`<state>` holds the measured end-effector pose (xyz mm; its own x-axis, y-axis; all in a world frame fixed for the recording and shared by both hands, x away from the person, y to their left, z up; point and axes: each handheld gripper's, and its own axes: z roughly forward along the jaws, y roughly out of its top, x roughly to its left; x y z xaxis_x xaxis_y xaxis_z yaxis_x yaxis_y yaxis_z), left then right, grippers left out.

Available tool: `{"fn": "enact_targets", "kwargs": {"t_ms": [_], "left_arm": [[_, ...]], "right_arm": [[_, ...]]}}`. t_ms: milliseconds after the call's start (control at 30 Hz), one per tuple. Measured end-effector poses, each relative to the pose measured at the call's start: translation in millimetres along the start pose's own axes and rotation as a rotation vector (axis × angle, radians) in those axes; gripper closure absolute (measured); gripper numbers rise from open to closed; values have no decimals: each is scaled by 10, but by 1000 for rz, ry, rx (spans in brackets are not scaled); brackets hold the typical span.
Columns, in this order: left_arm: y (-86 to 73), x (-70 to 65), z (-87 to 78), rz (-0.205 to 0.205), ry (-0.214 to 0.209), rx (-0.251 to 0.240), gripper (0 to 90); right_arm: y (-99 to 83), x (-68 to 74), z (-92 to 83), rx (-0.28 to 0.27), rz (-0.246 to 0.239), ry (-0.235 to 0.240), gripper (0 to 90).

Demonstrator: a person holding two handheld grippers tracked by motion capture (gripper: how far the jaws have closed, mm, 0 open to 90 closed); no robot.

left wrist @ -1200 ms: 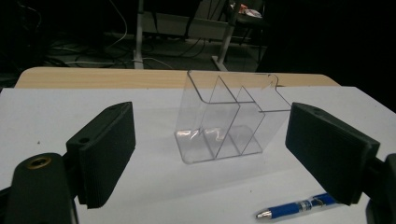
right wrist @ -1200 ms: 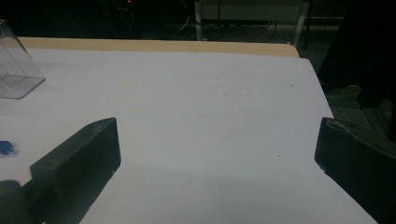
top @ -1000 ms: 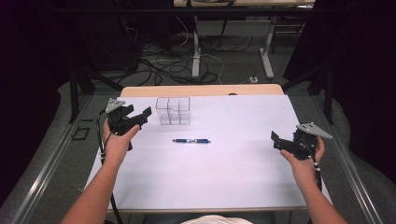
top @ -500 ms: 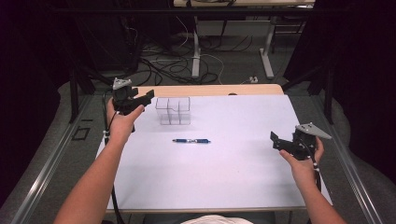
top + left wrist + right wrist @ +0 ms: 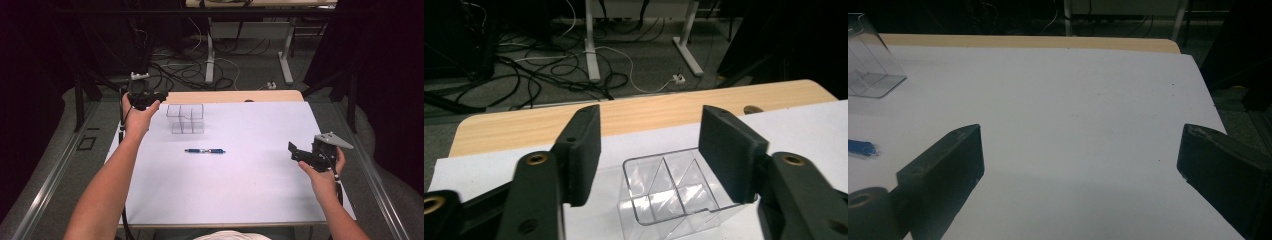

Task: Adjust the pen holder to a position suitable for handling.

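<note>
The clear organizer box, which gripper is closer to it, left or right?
Left. The left gripper hovers just beside the clear organizer box; the right gripper sits far across the table.

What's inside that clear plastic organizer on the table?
The clear organizer looks empty: thin dividers split it into compartments, with white table cover visible through them. Its near bottom corner runs out of the left gripper view, so that part stays unchecked.

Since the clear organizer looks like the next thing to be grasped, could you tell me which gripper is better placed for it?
Probably the left. The left gripper hovers by the organizer, jaws half open and just been closing, nothing pressed between them. The right gripper hangs open at the table's right edge, far off, with the pen lying in between.
</note>
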<state>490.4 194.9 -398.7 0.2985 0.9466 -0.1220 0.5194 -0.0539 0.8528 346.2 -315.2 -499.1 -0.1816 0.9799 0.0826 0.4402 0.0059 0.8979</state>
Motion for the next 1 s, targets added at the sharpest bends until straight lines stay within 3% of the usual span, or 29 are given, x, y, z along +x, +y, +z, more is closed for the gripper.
{"fn": "enact_targets", "kwargs": {"t_ms": [300,467,700,1000], "left_arm": [[-11,-61,170,4,28,50,537],[-55,-38,292,-8,41,123,588],[-116,2,441,-58,45,214,660],[-165,28,530,-106,41,286,709]], "right_arm": [[-17,-13,17,17,8,14,61],[-27,-18,40,2,8,20,65],[-39,-19,45,31,13,25,66],[-50,-10,67,29,10,37,66]]}}
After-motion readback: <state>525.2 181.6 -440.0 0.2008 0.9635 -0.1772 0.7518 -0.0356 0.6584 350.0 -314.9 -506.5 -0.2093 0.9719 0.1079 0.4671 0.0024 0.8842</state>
